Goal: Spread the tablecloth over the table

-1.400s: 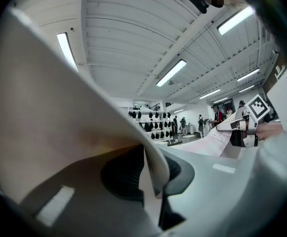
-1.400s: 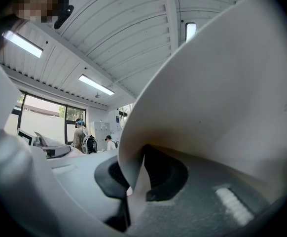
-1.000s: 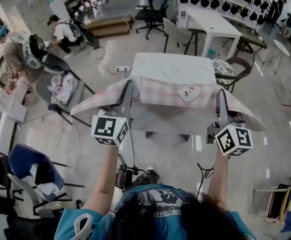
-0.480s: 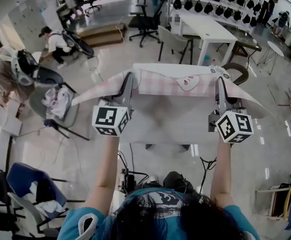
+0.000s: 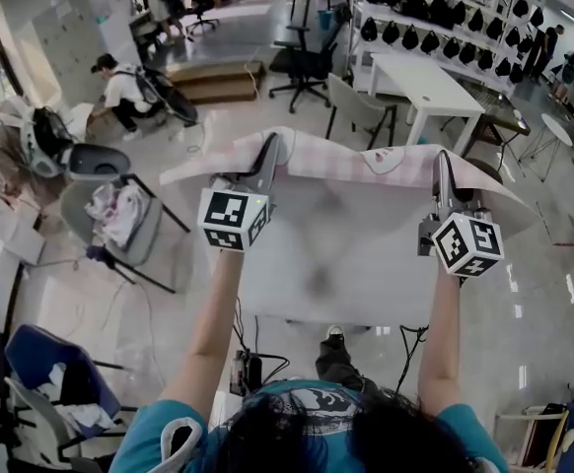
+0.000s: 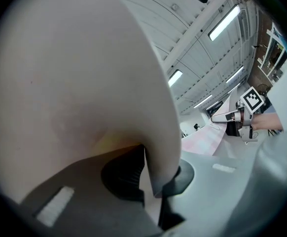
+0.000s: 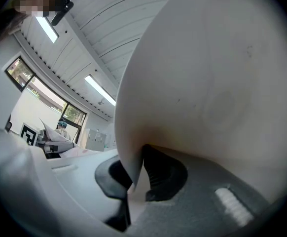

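**Head view.** The person stands with both arms stretched forward. The left gripper [image 5: 269,152] and the right gripper [image 5: 441,164] are level with each other and well apart. The tablecloth [image 5: 341,161] hangs stretched between them as a pink checked band. Its outer corners trail sideways past each gripper. Below it and between the arms lies a white surface that reads as the top of the table [image 5: 366,284]. The cloth is raised over the table's far part. A second white table [image 5: 425,75], an office chair [image 5: 302,52] and two other people at the left stand beyond.

**Left gripper view.** The left gripper [image 6: 153,177] has its jaws pressed together on a fold of the tablecloth [image 6: 84,83]. The cloth's pale underside billows up and fills most of the frame. The right gripper [image 6: 242,113] shows at the far side, with ceiling lights [image 6: 226,22] above.

**Right gripper view.** The right gripper [image 7: 133,176] likewise has its jaws clamped on the edge of the tablecloth [image 7: 212,83], which swells overhead. The left gripper [image 7: 41,137] appears small at the left.
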Tool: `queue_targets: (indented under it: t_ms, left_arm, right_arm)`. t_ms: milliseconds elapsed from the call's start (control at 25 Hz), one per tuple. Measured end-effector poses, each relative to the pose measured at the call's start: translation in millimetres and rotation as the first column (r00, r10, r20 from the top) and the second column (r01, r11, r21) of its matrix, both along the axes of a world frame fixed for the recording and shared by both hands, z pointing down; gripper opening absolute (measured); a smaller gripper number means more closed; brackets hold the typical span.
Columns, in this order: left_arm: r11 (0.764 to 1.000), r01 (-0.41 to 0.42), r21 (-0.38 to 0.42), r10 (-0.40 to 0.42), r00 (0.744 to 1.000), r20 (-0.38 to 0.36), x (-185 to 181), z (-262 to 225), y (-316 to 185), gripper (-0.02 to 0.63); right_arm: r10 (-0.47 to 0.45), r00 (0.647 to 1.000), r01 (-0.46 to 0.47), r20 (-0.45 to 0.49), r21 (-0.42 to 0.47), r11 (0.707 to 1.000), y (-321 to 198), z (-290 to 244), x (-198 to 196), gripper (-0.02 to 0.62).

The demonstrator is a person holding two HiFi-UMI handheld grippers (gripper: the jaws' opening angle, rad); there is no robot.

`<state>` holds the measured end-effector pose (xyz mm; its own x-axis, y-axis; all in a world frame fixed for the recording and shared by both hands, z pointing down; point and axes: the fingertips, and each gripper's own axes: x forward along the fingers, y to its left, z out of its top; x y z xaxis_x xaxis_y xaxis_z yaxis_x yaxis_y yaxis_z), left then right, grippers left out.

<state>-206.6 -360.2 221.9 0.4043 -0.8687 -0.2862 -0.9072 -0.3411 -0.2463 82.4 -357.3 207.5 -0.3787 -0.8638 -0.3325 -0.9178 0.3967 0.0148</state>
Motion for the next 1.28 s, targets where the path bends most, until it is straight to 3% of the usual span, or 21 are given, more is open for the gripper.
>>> queue_targets:
  t_ms: [160, 640, 840, 1000, 1120, 1280]
  left_arm:
    - [0.999, 0.026, 0.018, -0.026, 1.000, 0.009, -4.4, -9.6, -44.4, 0.040]
    - [0.992, 0.070, 0.104, -0.064, 0.996, -0.054, 7.5, -63.8, -174.2, 0.035]
    - [0.983, 0.045, 0.177, -0.041, 0.999, -0.027, 6.7, -82.9, -212.2, 0.041]
    - [0.961, -0.035, 0.273, 0.043, 0.999, -0.025, 11.4, -98.2, -228.3, 0.051]
    - [0.971, -0.057, 0.233, 0.068, 0.997, -0.039, 13.1, -75.8, -244.0, 0.052]
    - [0.991, -0.075, 0.115, 0.082, 0.995, -0.054, 25.0, -29.4, -261.9, 0.052]
  right_arm:
    - [-0.028, 1.000, 0.028, -0.005, 0.018, 0.999, -49.5, -8.0, -5.2, 0.014]
    - [-0.110, 0.994, 0.111, -0.019, 0.108, 0.988, -196.2, -66.6, 7.8, 0.014]
    - [-0.111, 0.994, 0.113, -0.021, 0.162, 0.980, -244.3, -86.2, 6.4, 0.014]
    - [-0.118, 0.993, 0.114, 0.001, 0.238, 0.965, -258.6, -103.3, 12.7, 0.012]
    - [-0.130, 0.991, 0.121, 0.034, 0.193, 0.974, -269.3, -77.4, 18.0, 0.014]
    - [-0.120, 0.988, 0.115, 0.098, 0.059, 0.992, -285.1, -20.0, 33.8, 0.014]
